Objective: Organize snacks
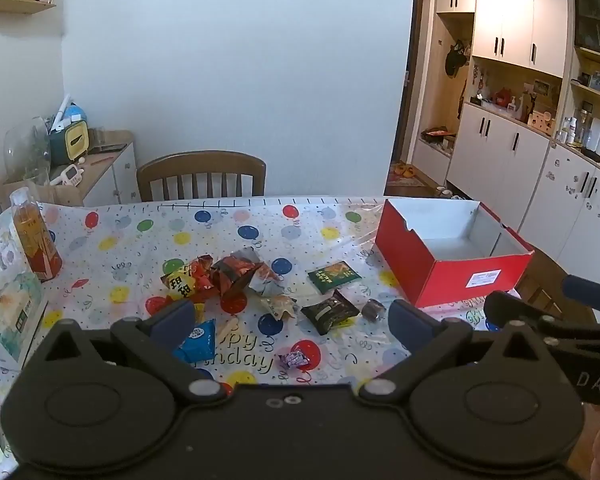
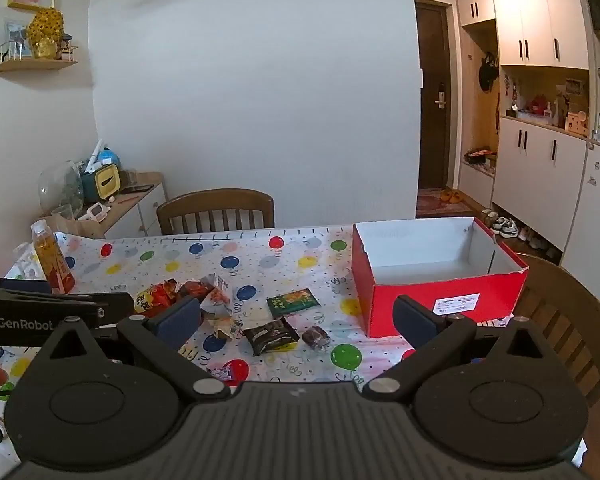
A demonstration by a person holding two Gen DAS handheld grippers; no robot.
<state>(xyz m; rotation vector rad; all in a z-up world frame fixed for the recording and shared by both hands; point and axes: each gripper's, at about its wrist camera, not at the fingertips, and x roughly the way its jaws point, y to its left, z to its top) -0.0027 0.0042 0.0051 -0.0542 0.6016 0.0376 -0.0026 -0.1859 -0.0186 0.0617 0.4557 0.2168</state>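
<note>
Loose snacks lie in the middle of the balloon-print tablecloth [image 1: 220,228]: a crumpled red and orange packet heap [image 1: 220,276], a green packet [image 1: 334,276], a black packet [image 1: 330,312], a small brown wrapped sweet [image 1: 374,309], a blue packet [image 1: 198,340] and a purple candy [image 1: 294,359]. An empty red box [image 1: 452,256] with a white inside stands at the right. My left gripper [image 1: 292,322] hovers open above the near snacks, holding nothing. My right gripper [image 2: 296,318] is open too, empty, over the black packet [image 2: 270,335] and near the red box [image 2: 440,276].
An orange drink bottle [image 1: 36,240] and a tissue pack [image 1: 8,316] stand at the table's left. A wooden chair [image 1: 202,176] is behind the far edge, another chair [image 2: 568,320] at the right. A side cabinet [image 1: 100,168] with clutter is at the back left.
</note>
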